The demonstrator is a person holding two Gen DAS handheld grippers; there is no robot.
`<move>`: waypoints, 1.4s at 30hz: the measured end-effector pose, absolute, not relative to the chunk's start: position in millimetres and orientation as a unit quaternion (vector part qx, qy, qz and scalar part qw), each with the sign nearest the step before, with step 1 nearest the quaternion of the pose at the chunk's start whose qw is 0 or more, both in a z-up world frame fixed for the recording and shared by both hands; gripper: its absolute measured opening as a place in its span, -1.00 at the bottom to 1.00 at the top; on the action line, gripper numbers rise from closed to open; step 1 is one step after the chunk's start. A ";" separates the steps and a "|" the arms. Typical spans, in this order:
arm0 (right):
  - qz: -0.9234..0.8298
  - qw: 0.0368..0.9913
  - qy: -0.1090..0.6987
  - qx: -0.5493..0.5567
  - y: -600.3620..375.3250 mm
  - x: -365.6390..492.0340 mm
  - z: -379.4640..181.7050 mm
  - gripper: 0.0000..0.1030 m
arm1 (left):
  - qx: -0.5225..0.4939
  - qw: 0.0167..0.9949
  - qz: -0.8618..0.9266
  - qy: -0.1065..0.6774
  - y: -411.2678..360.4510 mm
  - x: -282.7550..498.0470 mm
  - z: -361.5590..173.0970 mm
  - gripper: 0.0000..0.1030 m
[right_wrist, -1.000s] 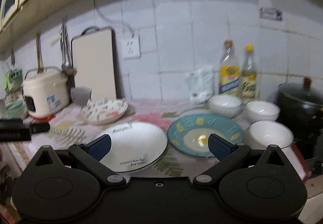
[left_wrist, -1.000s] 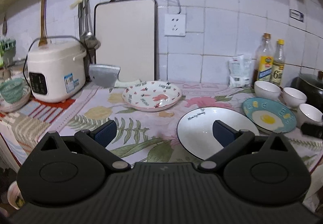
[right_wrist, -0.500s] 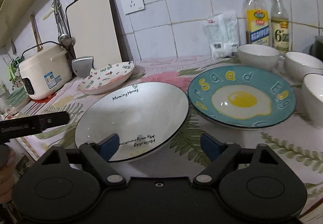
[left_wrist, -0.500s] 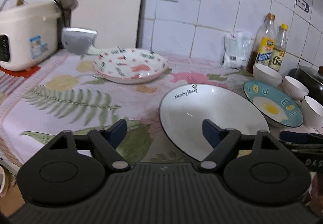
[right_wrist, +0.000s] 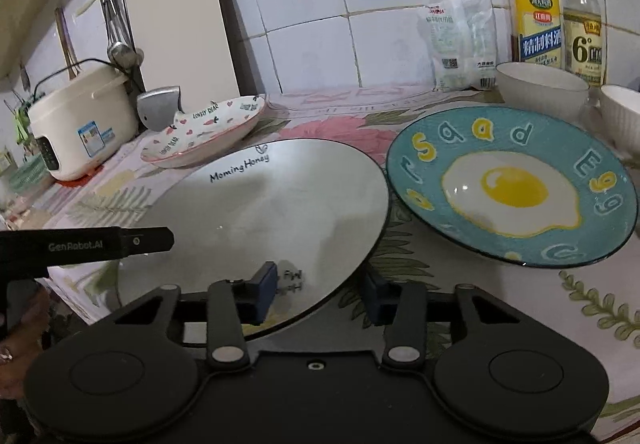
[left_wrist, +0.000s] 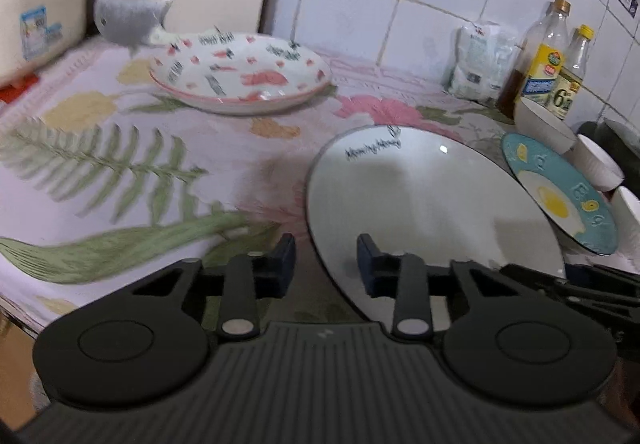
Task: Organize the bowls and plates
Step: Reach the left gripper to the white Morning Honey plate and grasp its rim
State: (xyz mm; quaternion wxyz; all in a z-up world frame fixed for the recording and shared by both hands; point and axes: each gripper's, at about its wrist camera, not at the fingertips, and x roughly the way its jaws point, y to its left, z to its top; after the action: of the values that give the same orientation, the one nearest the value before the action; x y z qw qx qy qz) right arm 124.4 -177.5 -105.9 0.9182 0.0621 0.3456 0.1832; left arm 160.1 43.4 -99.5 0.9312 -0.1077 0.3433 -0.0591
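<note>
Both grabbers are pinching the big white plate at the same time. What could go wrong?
1. Both jaws are closing on the rim of the white plate: the left gripper on one edge, the right gripper on another. An uneven lift could tip it or let it slip.
2. The egg plate lies almost against it and might get knocked.
3. The plate sits near the counter's front edge, so it could slide off.

bare floral cloth [left_wrist: 132,148] (left), bowls [right_wrist: 540,88] crowd right
</note>
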 end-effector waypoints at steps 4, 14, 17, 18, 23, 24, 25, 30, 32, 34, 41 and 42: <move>0.183 0.921 0.338 0.061 -178.3 123.2 -106.5 -0.16 | -0.108 0.935 -0.053 0.333 36.3 158.3 -101.0 -0.53; 0.191 0.926 0.319 0.061 -173.7 127.0 -107.7 -0.17 | -0.106 0.942 -0.038 0.316 39.4 161.5 -95.2 -0.53; 0.195 0.926 0.316 0.067 -170.6 135.2 -105.1 -0.17 | -0.098 0.944 -0.036 0.312 42.3 171.7 -89.7 -0.53; 0.195 0.927 0.313 0.068 -169.5 137.4 -104.1 -0.17 | -0.096 0.945 -0.035 0.310 43.3 175.9 -88.0 -0.53; 0.186 0.932 0.304 0.060 -163.1 152.8 -97.6 -0.17 | -0.100 0.944 -0.039 0.312 48.9 201.2 -84.6 -0.53; 0.185 0.933 0.305 0.059 -162.8 156.6 -97.0 -0.17 | -0.104 0.943 -0.042 0.313 50.1 207.3 -84.5 -0.53; 0.182 0.933 0.305 0.058 -162.6 160.3 -96.3 -0.17 | -0.105 0.943 -0.045 0.314 49.9 211.9 -85.1 -0.53; 0.164 0.932 0.320 0.038 -160.6 174.7 -95.3 -0.17 | -0.119 0.932 -0.057 0.337 48.4 234.4 -91.2 -0.53; 0.160 0.931 0.328 0.035 -161.1 177.6 -97.0 -0.17 | -0.120 0.929 -0.060 0.344 47.3 238.8 -94.2 -0.53; 0.157 0.929 0.333 0.028 -161.1 178.8 -98.6 -0.17 | -0.121 0.926 -0.062 0.351 46.7 241.8 -96.3 -0.53; 0.165 0.925 0.342 0.023 -154.7 182.9 -101.2 -0.17 | -0.123 0.921 -0.051 0.367 52.7 247.3 -98.5 -0.53; 0.166 0.924 0.343 0.024 -153.4 183.9 -101.8 -0.17 | -0.123 0.919 -0.049 0.370 54.0 248.6 -98.7 -0.53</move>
State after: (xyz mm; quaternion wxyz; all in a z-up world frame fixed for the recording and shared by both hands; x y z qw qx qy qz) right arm 183.9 -153.4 -101.8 0.9243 0.0240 0.3430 0.1659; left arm 248.6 54.0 -98.7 0.9195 -0.1234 0.3700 -0.0495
